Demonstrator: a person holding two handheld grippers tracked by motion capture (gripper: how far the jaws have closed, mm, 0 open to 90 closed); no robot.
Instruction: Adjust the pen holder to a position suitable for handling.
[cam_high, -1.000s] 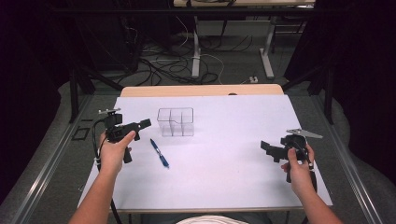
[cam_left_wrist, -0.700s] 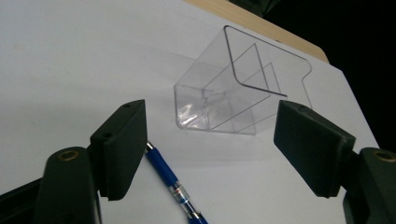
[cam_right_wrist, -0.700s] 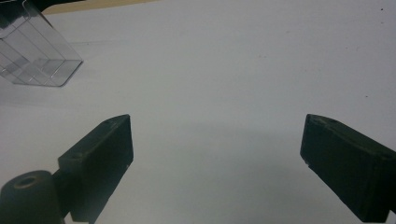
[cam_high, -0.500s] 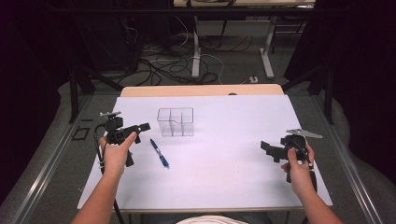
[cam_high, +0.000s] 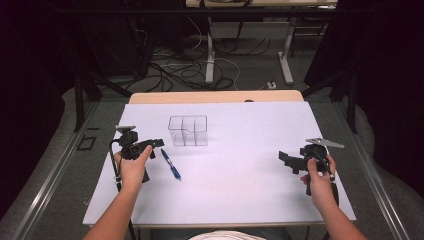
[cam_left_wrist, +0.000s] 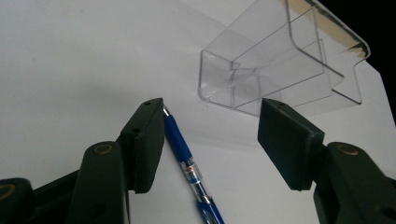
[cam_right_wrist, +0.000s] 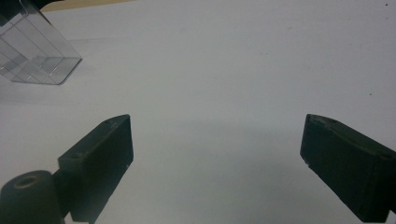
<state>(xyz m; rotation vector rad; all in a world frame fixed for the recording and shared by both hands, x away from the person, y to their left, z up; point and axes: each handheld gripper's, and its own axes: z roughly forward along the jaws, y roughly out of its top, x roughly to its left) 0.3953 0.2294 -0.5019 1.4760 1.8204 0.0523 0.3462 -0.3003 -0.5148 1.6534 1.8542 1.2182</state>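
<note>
High view, blue pen (cam_high: 170, 163) lying diagonal, tip toward organizer (cam_high: 188, 131), left gripper (cam_high: 150, 145) fingers closing, unclenched.

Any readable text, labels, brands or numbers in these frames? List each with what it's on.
None can be read.
Blue pen: a small red and white mark on the clear part of its barrel, too small and blurred to read.
Clear plastic organizer: no print seen.
White table: blank.
Left hand-held gripper and right hand-held gripper: no markings on the black jaws.

White table (cam_high: 240, 200), blue pen (cam_high: 170, 164), clear divided box (cam_high: 188, 130)
</note>
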